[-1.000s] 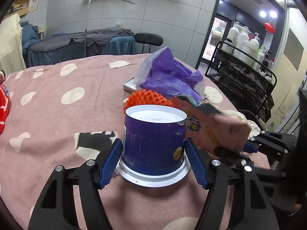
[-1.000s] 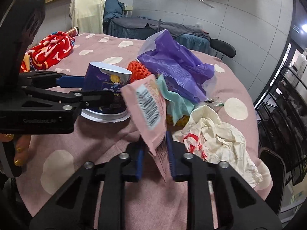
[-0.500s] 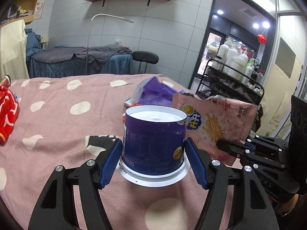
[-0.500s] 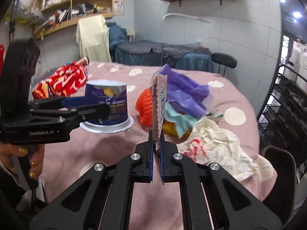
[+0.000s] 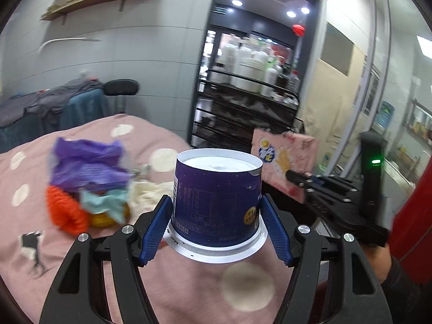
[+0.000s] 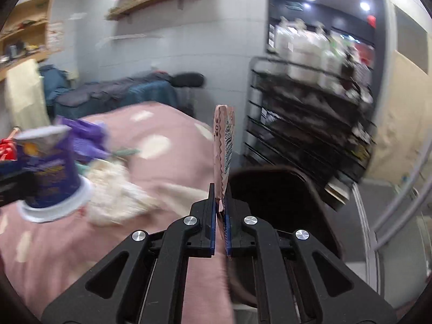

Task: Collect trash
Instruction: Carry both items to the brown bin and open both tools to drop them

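My left gripper (image 5: 216,224) is shut on an upside-down purple cup (image 5: 217,197) with a white rim, held above the pink spotted table (image 5: 167,291). To its right my right gripper (image 5: 299,179) pinches a pink snack wrapper (image 5: 283,167). In the right wrist view that gripper (image 6: 221,210) is shut on the wrapper (image 6: 223,145), which stands edge-on beyond the table's edge. The purple cup (image 6: 47,170) shows at the left there. A purple bag (image 5: 86,164), an orange net (image 5: 64,210) and crumpled white paper (image 6: 116,191) lie on the table.
A black wire rack (image 5: 243,113) with white bottles stands past the table's right end. A dark rounded seat or bin (image 6: 280,197) sits just beyond the table edge under the wrapper. A person's hand and sleeve (image 5: 388,272) hold the right gripper.
Both grippers have swung to the right with their loads, off the trash pile toward the table's right edge. The right jaws closed fully on the wrapper, which now stands upright.
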A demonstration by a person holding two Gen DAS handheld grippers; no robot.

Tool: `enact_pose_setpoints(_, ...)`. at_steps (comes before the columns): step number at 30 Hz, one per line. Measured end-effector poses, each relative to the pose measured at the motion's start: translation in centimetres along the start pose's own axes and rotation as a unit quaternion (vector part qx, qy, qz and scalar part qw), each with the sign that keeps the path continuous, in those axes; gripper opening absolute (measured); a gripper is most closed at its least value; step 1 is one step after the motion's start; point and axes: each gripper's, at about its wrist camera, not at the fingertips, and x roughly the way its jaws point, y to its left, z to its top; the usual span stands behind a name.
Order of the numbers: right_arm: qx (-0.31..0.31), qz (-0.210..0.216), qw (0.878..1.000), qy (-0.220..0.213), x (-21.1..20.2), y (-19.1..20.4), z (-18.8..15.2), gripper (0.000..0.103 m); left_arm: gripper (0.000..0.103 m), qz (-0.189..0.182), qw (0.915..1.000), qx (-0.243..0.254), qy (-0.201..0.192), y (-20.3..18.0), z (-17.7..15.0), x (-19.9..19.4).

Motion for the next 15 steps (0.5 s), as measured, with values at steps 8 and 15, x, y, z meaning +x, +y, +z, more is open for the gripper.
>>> enact_pose_setpoints(8, 0.073, -0.033, 0.989, 0.125, 8.2, -6.5, -4.6, 0.006, 0.067, -0.056, 0.9974, 0.012, 0.044, -3.4, 0.6, 5.2)
enact_pose_setpoints(15, 0.115, -0.041, 0.982, 0.145, 9.9, -8.2, -7.2, 0.084, 0.067, -0.077, 0.9940, 0.013, 0.076, -4.8, 0.4, 7.9)
